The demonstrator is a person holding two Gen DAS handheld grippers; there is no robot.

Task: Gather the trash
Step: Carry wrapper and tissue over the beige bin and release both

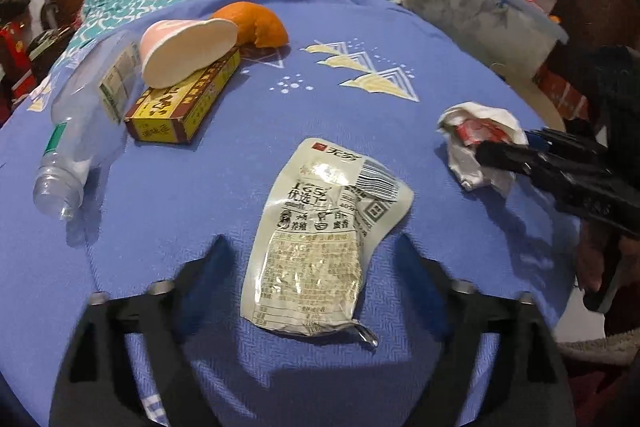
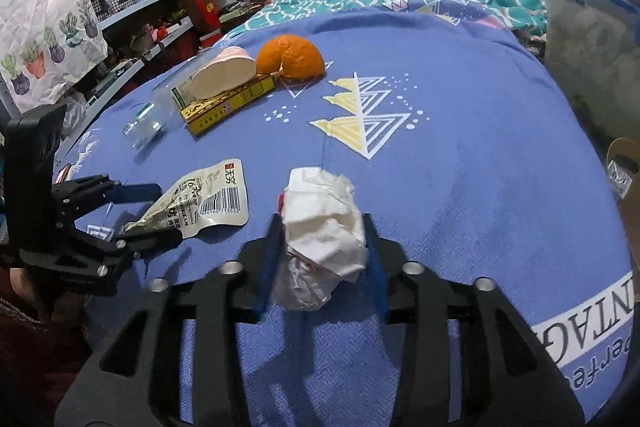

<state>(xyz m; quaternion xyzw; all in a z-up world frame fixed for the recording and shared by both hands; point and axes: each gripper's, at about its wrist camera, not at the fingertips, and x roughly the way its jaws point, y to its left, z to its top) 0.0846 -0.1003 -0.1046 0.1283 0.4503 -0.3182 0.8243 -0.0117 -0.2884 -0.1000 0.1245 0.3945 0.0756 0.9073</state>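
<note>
Nearest, R side: right claw w/ fingers either side of crumpled tissue wad, pads at or v. close to its flanks; firm pinch or not, cannot tell. Wad is white paper w/ a red scrap inside, lying on blue cloth of the desk. Judged v. light, soft, crushes easily; best taken across the thick middle so loose folds don't slip out. Nearest, L side: left claw spread wide, straddling flat snack pouch, touching neither edge. Pouch is empty, foil-lined, torn corner curled up at the near end; judged light, thin, slick, hard to lift flat, so grip the raised near corner or pinch across the narrow width. Mid-distance, L of centre: clear plastic bottle on its side, light, would roll; yellow carton just beside it, stiff, flat sides good for gripping. Paper cup tipped over, resting on the carton; thin wall, dents. Beyond: orange peel, touching cup, soft, maybe damp. Far R: lidded plastic bin.
</note>
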